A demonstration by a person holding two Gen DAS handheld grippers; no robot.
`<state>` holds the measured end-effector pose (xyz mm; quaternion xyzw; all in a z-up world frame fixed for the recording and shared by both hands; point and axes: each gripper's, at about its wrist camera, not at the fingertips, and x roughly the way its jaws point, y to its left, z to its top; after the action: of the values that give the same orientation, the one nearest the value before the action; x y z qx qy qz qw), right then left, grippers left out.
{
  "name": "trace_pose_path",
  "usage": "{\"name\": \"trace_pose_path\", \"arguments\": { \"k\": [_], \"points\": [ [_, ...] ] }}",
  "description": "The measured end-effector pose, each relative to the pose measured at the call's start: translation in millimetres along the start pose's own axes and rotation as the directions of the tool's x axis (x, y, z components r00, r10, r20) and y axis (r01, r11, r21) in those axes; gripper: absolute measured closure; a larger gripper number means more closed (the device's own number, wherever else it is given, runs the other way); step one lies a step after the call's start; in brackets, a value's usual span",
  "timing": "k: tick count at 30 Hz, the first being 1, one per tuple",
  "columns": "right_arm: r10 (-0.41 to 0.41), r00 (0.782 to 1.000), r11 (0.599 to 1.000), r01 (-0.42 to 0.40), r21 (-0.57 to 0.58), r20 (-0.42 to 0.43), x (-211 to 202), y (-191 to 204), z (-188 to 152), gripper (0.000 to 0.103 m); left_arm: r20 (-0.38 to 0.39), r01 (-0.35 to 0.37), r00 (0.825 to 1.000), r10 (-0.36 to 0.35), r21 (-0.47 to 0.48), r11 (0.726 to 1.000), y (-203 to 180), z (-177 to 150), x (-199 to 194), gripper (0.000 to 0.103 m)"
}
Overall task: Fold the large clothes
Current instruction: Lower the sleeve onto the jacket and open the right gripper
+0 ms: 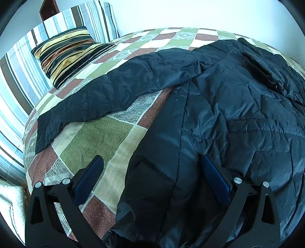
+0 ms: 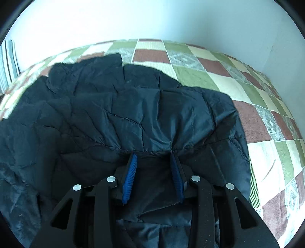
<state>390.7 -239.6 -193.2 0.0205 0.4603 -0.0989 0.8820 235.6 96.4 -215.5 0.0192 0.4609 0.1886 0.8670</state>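
Observation:
A large dark navy quilted jacket (image 1: 238,114) lies spread on the bed, one sleeve (image 1: 114,89) stretched out to the left. My left gripper (image 1: 152,158) stands open and wide over the jacket's near edge. Its right finger (image 1: 215,177) rests against the fabric and its left finger (image 1: 91,177) is over the bare bedspread. In the right wrist view, the right gripper (image 2: 153,154) is shut on a thick bunched fold of the jacket (image 2: 114,106). Creases fan out from both blue pads (image 2: 130,173).
A patchwork bedspread (image 1: 91,141) (image 2: 219,76) of green, cream and brown squares covers the bed. Striped pillows (image 1: 66,55) lean at the far left against a pale wall (image 1: 190,13). A white cloth (image 1: 11,206) lies beside the bed at lower left.

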Motion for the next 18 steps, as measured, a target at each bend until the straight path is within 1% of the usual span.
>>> {"name": "trace_pose_path", "arguments": {
  "k": [4, 6, 9, 12, 15, 18],
  "points": [
    [-0.010, 0.999, 0.998, 0.008, 0.055, 0.038, -16, -18, -7, 0.064, -0.005, 0.006, 1.000, -0.006, -0.005, 1.000, 0, 0, 2, 0.002],
    [-0.008, 1.000, 0.998, 0.007, 0.060, 0.022, -11, -24, -11, 0.064, -0.003, 0.004, 1.000, -0.004, -0.004, 1.000, -1, -1, 2, 0.002],
    [-0.011, 1.000, 0.999, 0.012, 0.042, -0.014, 6, -23, -16, 0.064, -0.003, 0.003, 1.000, -0.003, -0.003, 1.000, -1, -1, 2, 0.002],
    [-0.011, 1.000, 0.999, 0.011, 0.047, -0.011, 7, -23, -17, 0.064, -0.005, 0.005, 1.000, -0.005, -0.005, 1.000, -1, -1, 2, 0.002],
    [-0.003, 1.000, 0.999, 0.002, 0.044, 0.027, -14, -24, -16, 0.064, -0.005, 0.009, 1.000, -0.009, -0.008, 1.000, -1, -1, 3, 0.002],
    [0.004, 0.998, 0.995, -0.010, 0.101, 0.059, -29, -43, -17, 0.064, -0.010, 0.012, 1.000, -0.012, -0.009, 1.000, -1, -1, 4, 0.002]
  ]
}}
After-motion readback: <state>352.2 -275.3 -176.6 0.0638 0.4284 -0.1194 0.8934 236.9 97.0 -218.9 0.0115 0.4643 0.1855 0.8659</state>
